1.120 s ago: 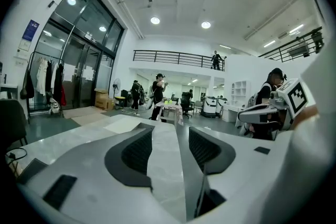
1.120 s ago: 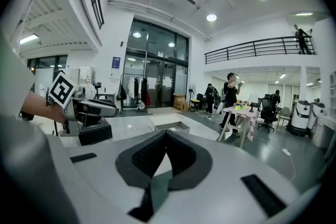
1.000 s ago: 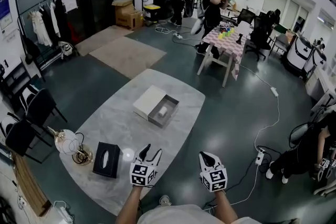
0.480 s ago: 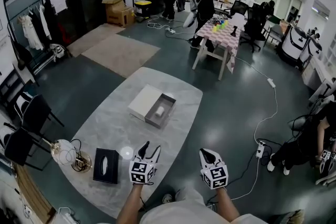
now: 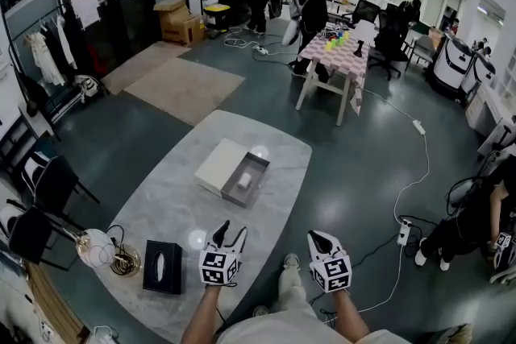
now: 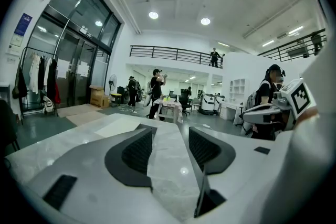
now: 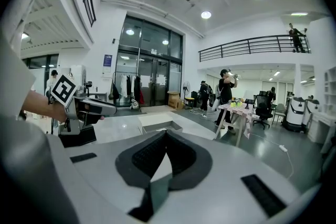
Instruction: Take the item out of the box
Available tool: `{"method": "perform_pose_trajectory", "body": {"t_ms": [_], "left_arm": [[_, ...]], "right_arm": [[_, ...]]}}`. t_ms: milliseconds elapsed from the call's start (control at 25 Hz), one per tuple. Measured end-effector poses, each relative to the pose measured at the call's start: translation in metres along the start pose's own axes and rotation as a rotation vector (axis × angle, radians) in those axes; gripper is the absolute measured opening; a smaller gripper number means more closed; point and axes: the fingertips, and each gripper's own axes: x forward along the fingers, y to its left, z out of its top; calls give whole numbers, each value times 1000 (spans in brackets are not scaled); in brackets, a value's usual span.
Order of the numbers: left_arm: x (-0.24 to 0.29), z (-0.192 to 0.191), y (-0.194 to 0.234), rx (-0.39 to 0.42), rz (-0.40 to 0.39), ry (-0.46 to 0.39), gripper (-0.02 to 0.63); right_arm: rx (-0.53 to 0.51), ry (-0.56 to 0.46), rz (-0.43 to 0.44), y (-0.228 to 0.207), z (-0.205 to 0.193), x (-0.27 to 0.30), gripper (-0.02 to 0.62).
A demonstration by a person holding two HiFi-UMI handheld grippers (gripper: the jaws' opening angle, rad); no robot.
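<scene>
While the white item (image 5: 245, 174) lies in the open box (image 5: 261, 167), well apart from that box: left gripper (image 5: 233, 232) gaping, empty; right gripper (image 5: 314, 236) closed, empty.

A dark glossy floor (image 5: 121, 133) carries pale rugs (image 5: 184, 89) far left. Near lies a marble surface (image 5: 177, 205); black chairs (image 5: 50, 180) stand left, and round ceiling lights (image 6: 153, 15) shine overhead.

The hall is lit brightly by round ceiling lights (image 6: 153, 15). Glare spots are thrown on the glossy table (image 5: 177, 189) ahead of the left gripper (image 5: 231, 230). Edges are bent by fisheye distortion.
</scene>
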Motion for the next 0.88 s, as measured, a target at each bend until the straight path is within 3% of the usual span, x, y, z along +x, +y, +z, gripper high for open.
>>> {"method": "perform_pose_trajectory", "body": {"t_ms": [880], "left_arm": [[134,36,40,-15,140,50,212]], "right_arm": [[13,7,124,-118,26,128,2]]}}
